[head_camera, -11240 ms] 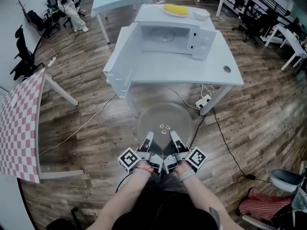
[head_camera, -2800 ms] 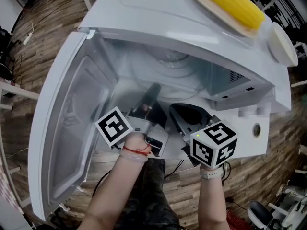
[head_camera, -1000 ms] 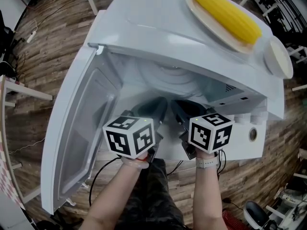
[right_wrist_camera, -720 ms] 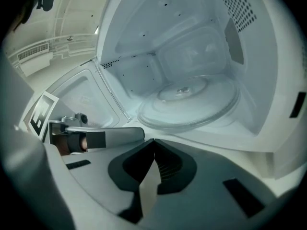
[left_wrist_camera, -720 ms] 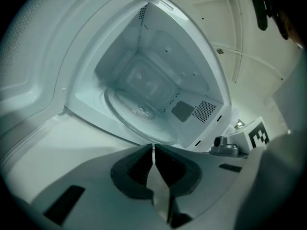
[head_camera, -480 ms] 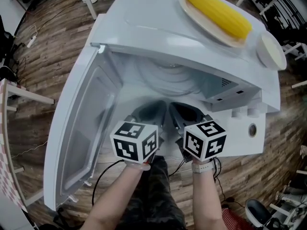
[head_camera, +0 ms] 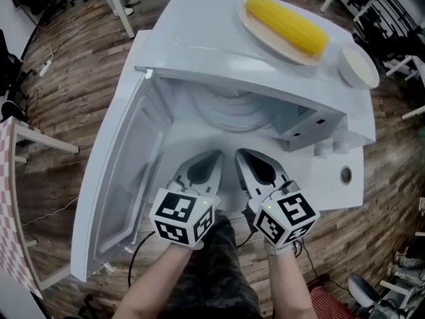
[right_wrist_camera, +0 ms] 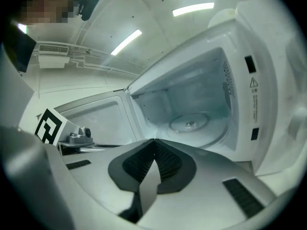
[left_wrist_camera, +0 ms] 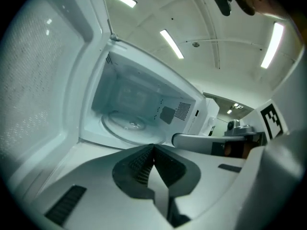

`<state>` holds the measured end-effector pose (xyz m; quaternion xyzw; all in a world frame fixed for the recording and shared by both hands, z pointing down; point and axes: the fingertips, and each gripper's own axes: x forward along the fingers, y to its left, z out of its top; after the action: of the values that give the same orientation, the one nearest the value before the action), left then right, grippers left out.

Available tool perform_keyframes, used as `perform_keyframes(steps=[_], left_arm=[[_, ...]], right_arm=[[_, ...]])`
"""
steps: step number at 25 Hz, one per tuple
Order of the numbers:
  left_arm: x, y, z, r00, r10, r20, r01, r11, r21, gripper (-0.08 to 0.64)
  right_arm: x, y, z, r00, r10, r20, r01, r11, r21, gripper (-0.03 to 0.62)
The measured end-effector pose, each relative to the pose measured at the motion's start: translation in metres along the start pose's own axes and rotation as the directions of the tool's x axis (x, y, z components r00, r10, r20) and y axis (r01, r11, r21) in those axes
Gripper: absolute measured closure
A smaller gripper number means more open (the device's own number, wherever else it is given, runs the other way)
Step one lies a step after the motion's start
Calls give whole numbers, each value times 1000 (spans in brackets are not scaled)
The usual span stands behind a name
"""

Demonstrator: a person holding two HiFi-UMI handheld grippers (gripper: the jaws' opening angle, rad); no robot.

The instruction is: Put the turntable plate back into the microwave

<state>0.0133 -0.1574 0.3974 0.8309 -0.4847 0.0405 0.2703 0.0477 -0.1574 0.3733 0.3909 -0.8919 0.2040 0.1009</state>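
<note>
My left tongs [head_camera: 214, 157] and right tongs [head_camera: 240, 155] are both pressed together with nothing between them. I hold them side by side just outside the mouth of the microwave [head_camera: 212, 38]. I judge that is because the glass plate [left_wrist_camera: 125, 127] already lies flat on the oven floor, so my part with it looks done. The door [head_camera: 116, 178] stands wide open on my left, probably the next thing to deal with. From the head view the roof hides most of the inside and shows corn [head_camera: 287, 24] and a bowl [head_camera: 357, 65] on top. The two gripper views look straight in and show the plate seated, well apart from the tongs
</note>
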Motion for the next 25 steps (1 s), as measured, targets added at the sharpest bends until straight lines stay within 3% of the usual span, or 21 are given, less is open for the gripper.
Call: perform_keyframes(steps=[11,25], left_arm=[[-50,-31,22,999,-19,47,16,997,78,548],[-88,-53,40,997,-27,66,19,993,119,548]], right_arm=[[-37,43,19,1000,-17,14,19,992,-121,572],[-64,75,36,1000,-21,18,24,984,-174,572]])
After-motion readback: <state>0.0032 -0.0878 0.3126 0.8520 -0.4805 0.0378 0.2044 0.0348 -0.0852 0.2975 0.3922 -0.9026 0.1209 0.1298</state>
